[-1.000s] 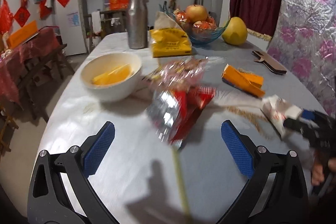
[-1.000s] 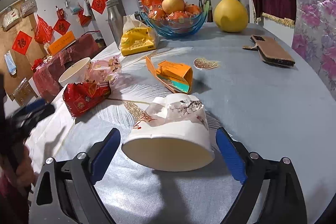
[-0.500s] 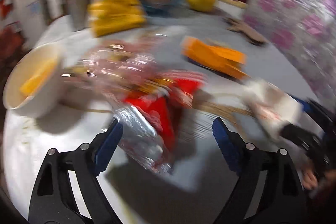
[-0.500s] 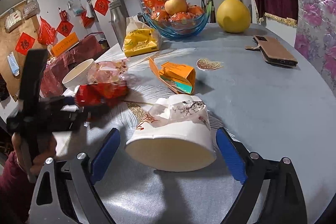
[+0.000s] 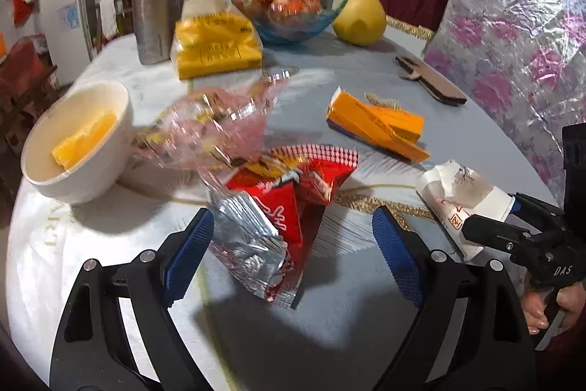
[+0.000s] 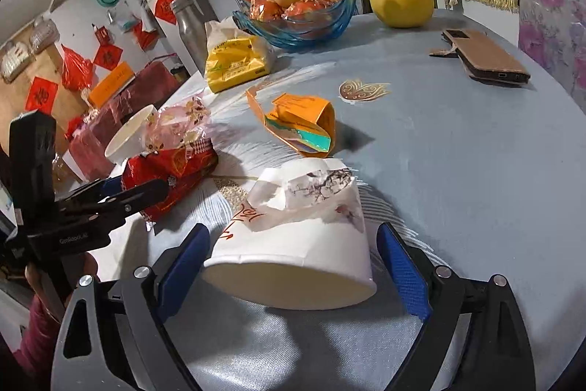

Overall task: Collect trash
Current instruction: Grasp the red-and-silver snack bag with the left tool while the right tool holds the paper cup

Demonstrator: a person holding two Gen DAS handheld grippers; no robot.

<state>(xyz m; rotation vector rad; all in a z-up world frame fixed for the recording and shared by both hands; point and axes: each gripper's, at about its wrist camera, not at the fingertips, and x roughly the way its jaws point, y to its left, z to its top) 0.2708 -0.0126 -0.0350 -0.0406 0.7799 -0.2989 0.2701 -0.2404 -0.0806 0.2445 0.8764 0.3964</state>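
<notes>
Right wrist view: the right gripper (image 6: pixel 293 266), jaws closing but not yet gripping, straddled a crushed paper cup (image 6: pixel 293 244) on the table (image 6: pixel 457 189); the unclenched left gripper (image 5: pixel 289 244) framed a red wrapper (image 5: pixel 278 207).

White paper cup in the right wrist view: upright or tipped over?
Tipped over. The crumpled white paper cup lies on its side on the table, rim facing the camera.

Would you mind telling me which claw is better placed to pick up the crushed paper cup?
The right claw. Its blue pads, which have just been closing, already flank the crushed paper cup lying on its side. The left claw straddles the red snack wrapper instead, with the cup off to its right.
</notes>
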